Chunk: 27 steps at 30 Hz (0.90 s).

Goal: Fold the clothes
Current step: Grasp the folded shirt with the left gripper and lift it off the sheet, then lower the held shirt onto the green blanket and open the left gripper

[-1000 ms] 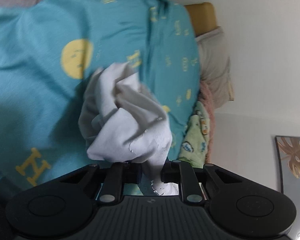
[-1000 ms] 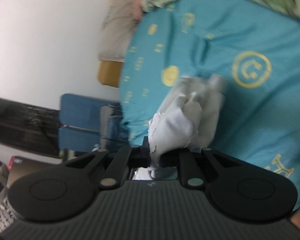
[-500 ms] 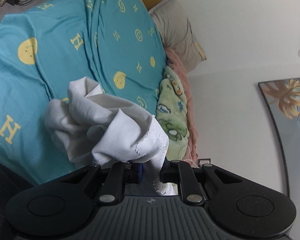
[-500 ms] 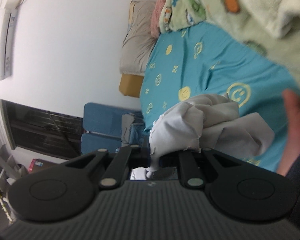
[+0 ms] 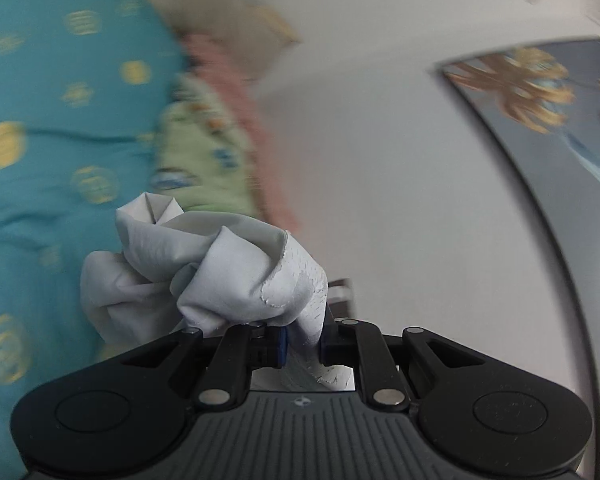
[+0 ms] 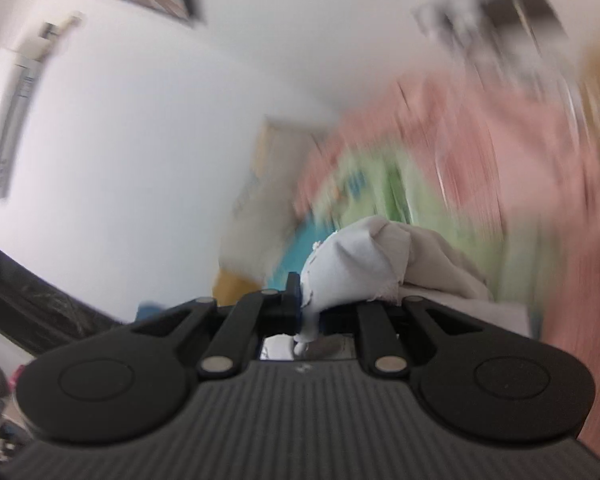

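Observation:
A crumpled white garment [image 5: 204, 268] with a frayed edge is bunched in front of my left gripper [image 5: 303, 346], which is shut on it. The same white garment [image 6: 352, 268] shows in the right wrist view, where my right gripper [image 6: 310, 318] is shut on another part of it. Both grippers hold the cloth up in the air, above a bed with a teal sheet [image 5: 60, 128] printed with yellow marks. Most of the garment hangs out of sight below the grippers.
A green patterned blanket [image 5: 204, 156] and a pink blanket [image 5: 252, 128] lie along the white wall [image 5: 380, 160]. A framed picture [image 5: 540, 92] hangs on the right. In the blurred right wrist view an air conditioner [image 6: 12, 120] sits on the wall.
Both grippers have risen and tilted up toward the wall with the garment still held. The teal sheet has dropped away to the left and both views are motion-blurred.

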Each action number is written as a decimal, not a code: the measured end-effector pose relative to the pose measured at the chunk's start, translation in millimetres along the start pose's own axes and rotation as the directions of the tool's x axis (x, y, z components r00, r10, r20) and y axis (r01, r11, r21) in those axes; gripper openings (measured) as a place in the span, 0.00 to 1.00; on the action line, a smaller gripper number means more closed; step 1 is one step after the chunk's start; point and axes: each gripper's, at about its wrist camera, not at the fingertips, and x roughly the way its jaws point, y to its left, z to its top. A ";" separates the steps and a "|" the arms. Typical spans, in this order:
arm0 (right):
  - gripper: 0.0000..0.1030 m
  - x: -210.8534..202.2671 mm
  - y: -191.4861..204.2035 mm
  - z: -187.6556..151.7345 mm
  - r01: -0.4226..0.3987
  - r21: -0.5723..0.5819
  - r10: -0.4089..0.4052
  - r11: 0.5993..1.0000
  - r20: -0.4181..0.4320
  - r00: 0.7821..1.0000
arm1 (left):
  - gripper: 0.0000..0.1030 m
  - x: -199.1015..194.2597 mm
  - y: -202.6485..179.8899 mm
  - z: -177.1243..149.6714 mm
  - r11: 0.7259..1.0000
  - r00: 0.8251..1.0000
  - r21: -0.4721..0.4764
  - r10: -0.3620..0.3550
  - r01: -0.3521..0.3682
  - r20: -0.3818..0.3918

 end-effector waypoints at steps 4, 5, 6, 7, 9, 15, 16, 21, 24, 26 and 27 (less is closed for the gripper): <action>0.11 -15.6 11.0 48.5 0.031 -0.169 -0.007 0.985 0.140 0.990 | 0.17 58.0 -1.4 -27.1 0.990 0.997 0.138 0.026 -0.016 -0.074; 0.12 -14.5 0.8 47.1 0.091 -0.199 -0.062 0.976 0.147 0.987 | 0.19 71.7 2.8 -36.5 0.985 0.994 0.173 0.046 -0.029 -0.096; 0.12 -13.4 -9.4 45.8 0.150 -0.228 -0.117 0.962 0.155 0.981 | 0.22 85.4 7.0 -46.0 0.978 0.991 0.207 0.066 -0.040 -0.117; 0.12 -12.3 -19.5 44.4 0.209 -0.256 -0.171 0.944 0.164 0.972 | 0.22 99.1 11.2 -55.4 0.969 0.987 0.241 0.087 -0.051 -0.138; 0.12 -5.3 -51.3 32.4 0.303 -0.290 -0.272 0.908 0.143 0.952 | 0.22 126.5 19.6 -74.3 0.948 0.976 0.310 0.130 -0.070 -0.176; 0.12 9.9 -155.2 -24.3 0.417 -0.208 -0.430 0.885 -0.022 0.902 | 0.25 144.2 19.9 -110.3 0.866 0.960 0.488 0.218 -0.106 -0.178; 0.13 6.6 -151.9 -28.4 0.419 -0.232 -0.430 0.878 0.001 0.903 | 0.33 137.7 16.3 -113.2 0.851 0.961 0.513 0.224 -0.112 -0.163; 0.16 -10.9 -119.7 -36.6 0.482 -0.329 -0.491 0.812 0.061 0.869 | 0.70 105.3 -1.7 -128.0 0.763 0.965 0.630 0.249 -0.142 -0.085; 0.21 -32.1 -89.0 -45.0 0.473 -0.407 -0.475 0.781 0.104 0.874 | 0.95 85.8 -12.6 -136.9 0.702 0.965 0.693 0.259 -0.162 -0.037; 0.69 -52.6 -66.0 -49.9 0.446 -0.434 -0.430 0.782 0.142 0.892 | 0.99 60.1 -25.1 -144.1 0.661 0.971 0.732 0.238 -0.168 0.009; 0.84 -64.3 -55.2 -55.5 0.433 -0.443 -0.402 0.785 0.167 0.900 | 1.00 43.0 -32.7 -148.2 0.640 0.975 0.749 0.219 -0.171 0.035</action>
